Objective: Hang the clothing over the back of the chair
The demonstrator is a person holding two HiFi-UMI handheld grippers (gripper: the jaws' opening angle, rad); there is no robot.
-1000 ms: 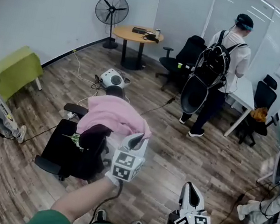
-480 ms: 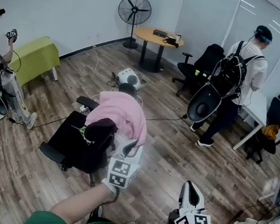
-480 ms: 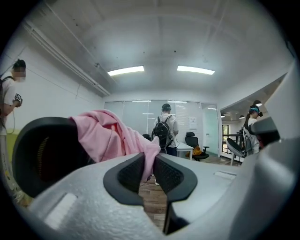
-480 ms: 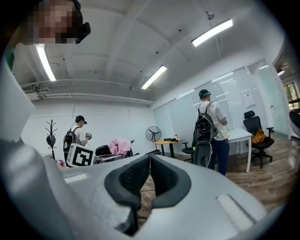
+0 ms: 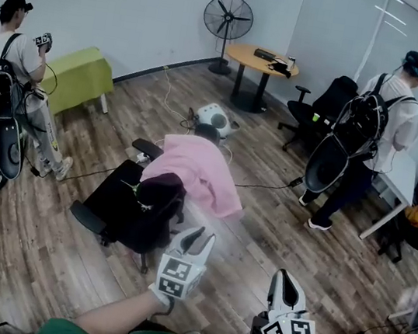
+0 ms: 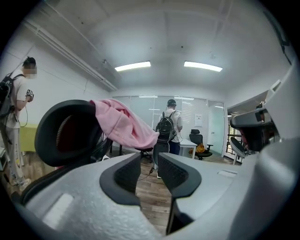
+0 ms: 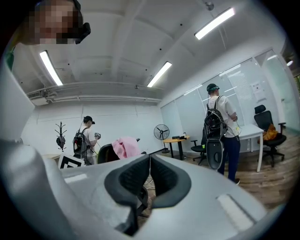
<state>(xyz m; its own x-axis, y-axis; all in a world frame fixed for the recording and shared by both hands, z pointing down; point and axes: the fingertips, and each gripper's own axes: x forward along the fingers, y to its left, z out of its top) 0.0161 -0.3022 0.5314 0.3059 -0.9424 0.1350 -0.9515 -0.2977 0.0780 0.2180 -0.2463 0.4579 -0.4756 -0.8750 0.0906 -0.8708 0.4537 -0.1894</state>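
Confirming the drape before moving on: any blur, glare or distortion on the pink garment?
Head view: mostly sharp, evenly lit, fisheye bows the walls; pink garment on chair clear. Left gripper view: strong fisheye, ceiling lights bright. Right gripper view: garment small.

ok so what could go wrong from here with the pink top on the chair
1. The pink top lies bunched over the chair back, and more of it hangs down one side, so it may slide off.
2. The left hand-held gripper has its jaws opening with nothing between them, and it is near the hanging hem. A careless pull away could snag the cloth and drag it off.
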